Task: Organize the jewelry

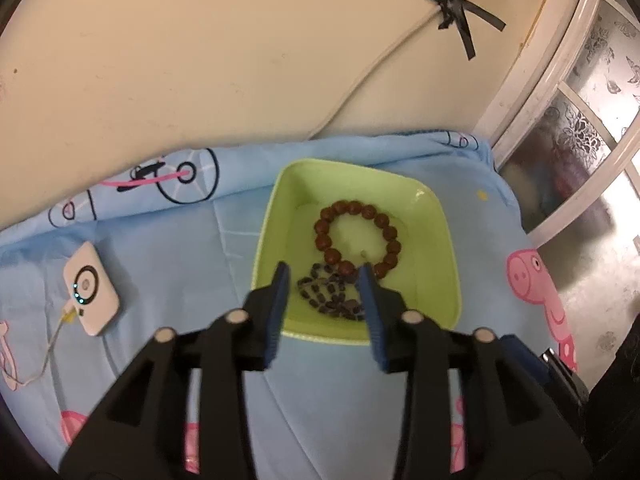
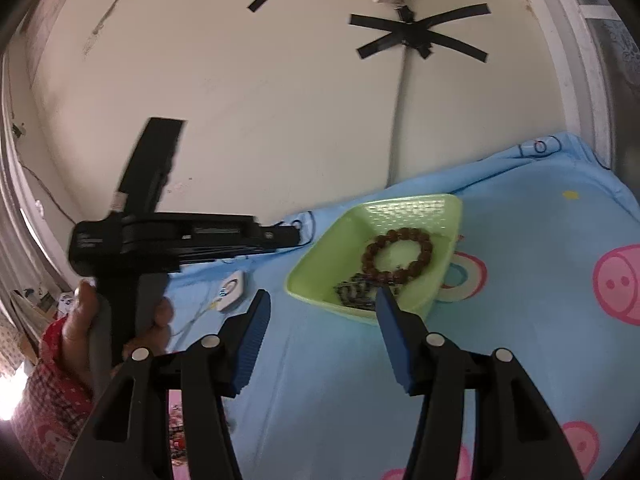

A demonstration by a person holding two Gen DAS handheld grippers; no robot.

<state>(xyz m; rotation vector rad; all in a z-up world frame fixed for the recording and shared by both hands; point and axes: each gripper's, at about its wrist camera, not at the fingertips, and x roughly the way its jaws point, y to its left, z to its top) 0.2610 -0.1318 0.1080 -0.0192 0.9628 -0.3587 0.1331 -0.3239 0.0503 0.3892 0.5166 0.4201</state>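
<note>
A light green square dish sits on the blue cartoon-print cloth. Inside it lie a brown round-bead bracelet and a heap of small dark beads at the near side. My left gripper hangs open just above the dark heap, its blue pads on either side of the heap and nothing pressed between them. My right gripper is open over the cloth at the dish's near rim, holding nothing. In the right wrist view a person's hand grips the left gripper's black handle.
A white power bank with a cable lies on the cloth left of the dish. A cream wall with black tape crosses and a taped cord rises behind. A glass door stands at the right edge of the cloth.
</note>
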